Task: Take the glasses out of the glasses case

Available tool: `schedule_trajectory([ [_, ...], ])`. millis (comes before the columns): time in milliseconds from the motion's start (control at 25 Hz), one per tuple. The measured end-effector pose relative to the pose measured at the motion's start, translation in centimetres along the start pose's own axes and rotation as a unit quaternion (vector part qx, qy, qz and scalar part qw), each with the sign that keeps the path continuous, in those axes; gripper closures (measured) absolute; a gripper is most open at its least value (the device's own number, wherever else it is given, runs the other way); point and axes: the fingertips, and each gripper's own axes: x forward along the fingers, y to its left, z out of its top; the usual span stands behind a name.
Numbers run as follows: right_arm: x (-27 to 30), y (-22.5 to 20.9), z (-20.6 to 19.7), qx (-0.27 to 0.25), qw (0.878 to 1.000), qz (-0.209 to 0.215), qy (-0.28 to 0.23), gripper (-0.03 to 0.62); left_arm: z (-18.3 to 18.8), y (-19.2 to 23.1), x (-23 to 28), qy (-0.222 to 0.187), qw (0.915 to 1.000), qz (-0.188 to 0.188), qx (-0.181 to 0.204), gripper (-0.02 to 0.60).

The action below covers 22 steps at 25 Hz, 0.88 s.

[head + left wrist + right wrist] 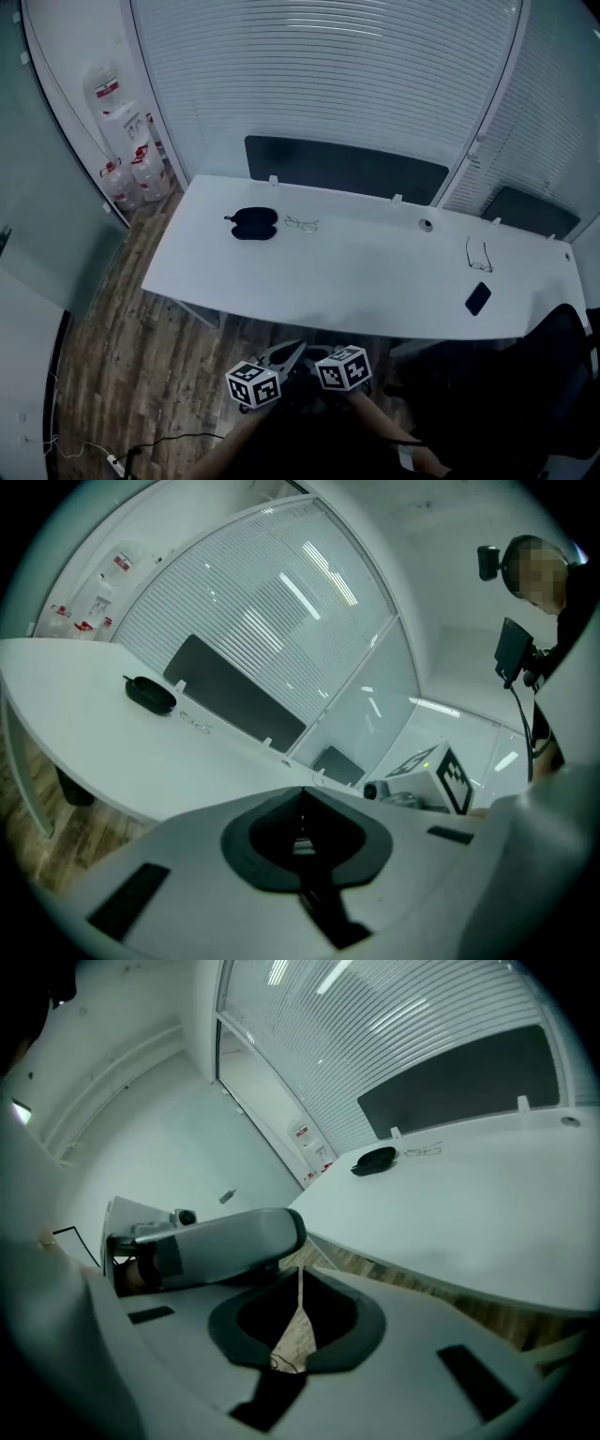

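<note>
Left claw (pixel 302 795): jaws together with nothing between them, held low in front of the person, short of the worktop's near edge.
Right claw (pixel 300 1274): jaws meeting at the tips, empty, just beside the left claw, above the wood floor (pixel 122 356).
Worktop (pixel 356 281): long and white, both claws well apart from everything on it.
Phone (pixel 478 298): dark, lying flat near the near edge, on the right.
Spare glasses (pixel 479 253): lying just beyond the phone.
Glasses case (pixel 254 223): dark oval, toward the far left of the worktop; whether it is open is too small to tell.
Glasses (pixel 302 223): thin-framed, on the worktop just right of the case, outside it.
Water bottles (pixel 131 159): stacked on the floor in the far left corner.
</note>
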Motion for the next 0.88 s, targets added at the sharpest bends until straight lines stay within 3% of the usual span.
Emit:
schedule_trajectory([
  [200,-2.5,-0.3,-3.4,0.04,0.999,0.016,-0.002,0.565,-3.2,-2.7,0.4,0.019,0.9998,0.0,0.002,0.571],
  [560,-5.9,0.8,-7.4,-0.012,0.999,0.034,0.024,0.565,-6.8,-6.4,-0.9,-0.02,0.9987,0.043,-0.019,0.571],
  [720,-7.1,1.8,-10.1,-0.015,0.998,0.047,0.031,0.565,-9.1,-8.1,-1.7,-0.027,0.9981,0.05,-0.024,0.571],
  [880,-8.7,2.2,-11.0,-0.05,0.997,0.045,0.024,0.575,-10.0,-9.7,-1.8,-0.036,0.9981,0.049,-0.014,0.571],
])
